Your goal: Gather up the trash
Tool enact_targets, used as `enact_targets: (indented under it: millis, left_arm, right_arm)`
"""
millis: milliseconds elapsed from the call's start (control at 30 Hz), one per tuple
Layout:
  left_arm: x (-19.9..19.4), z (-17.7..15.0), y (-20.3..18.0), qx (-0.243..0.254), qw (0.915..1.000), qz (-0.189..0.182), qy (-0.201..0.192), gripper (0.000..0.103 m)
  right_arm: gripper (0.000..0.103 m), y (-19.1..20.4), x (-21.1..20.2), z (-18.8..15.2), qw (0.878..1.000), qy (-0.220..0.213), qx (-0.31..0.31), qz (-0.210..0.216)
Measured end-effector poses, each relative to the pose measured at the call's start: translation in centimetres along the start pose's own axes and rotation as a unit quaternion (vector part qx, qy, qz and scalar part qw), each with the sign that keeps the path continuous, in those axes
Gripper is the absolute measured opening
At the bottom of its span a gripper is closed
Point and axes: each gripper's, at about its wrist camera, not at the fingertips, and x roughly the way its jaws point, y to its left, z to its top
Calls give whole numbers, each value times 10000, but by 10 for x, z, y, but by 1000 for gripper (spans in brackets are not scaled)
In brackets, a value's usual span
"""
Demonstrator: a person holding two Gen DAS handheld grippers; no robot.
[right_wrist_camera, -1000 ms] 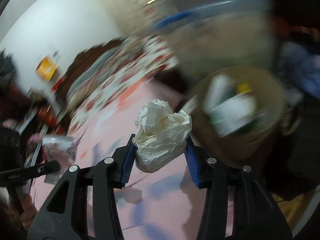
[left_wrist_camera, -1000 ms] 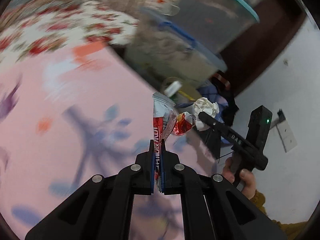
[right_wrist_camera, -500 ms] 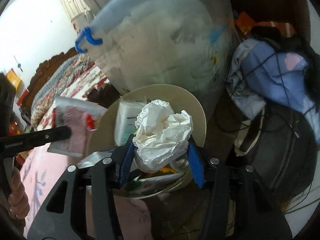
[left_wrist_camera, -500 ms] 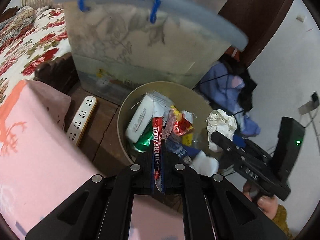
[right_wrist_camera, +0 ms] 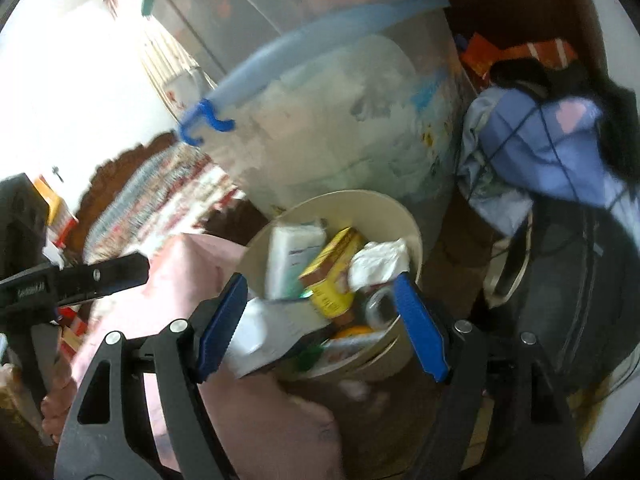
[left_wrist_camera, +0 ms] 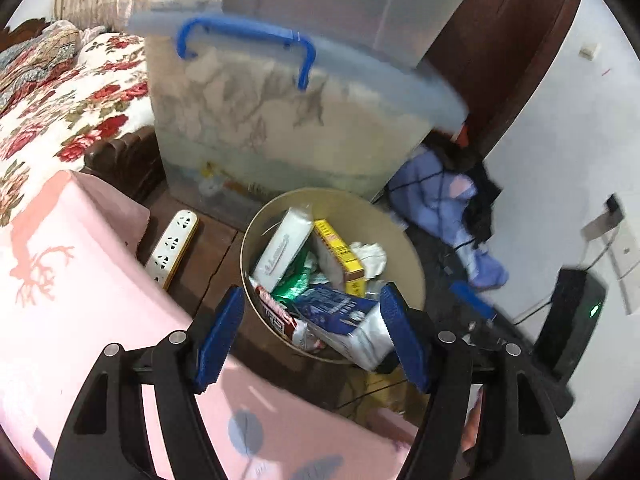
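Left gripper spread wide, empty, above trash bin, right gripper likewise spread, crumpled paper inside bin.

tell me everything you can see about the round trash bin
The trash bin is a round, beige, open-topped container with a thin smooth wall, probably plastic. It stands upright on the dark floor, right in front of the translucent storage box and beside the pink-covered surface. It is heaped nearly to the rim: a white packet, a yellow box, crumpled white paper, a red wrapper and a blue-and-white bag overhanging its near edge.
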Motion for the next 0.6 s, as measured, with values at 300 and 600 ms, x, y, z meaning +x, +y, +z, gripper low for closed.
enact_targets:
  millis: [300,600]
  left_arm:
    - [-97,-80,-4,18,9989,228,-417,68]
    - [-158,-164,5,65,9913,1139,-661,75]
  right_arm:
    - [76,52,-56,-66,9987,116,298,400]
    - [81,100,-90,-120,9983,300,290,404]
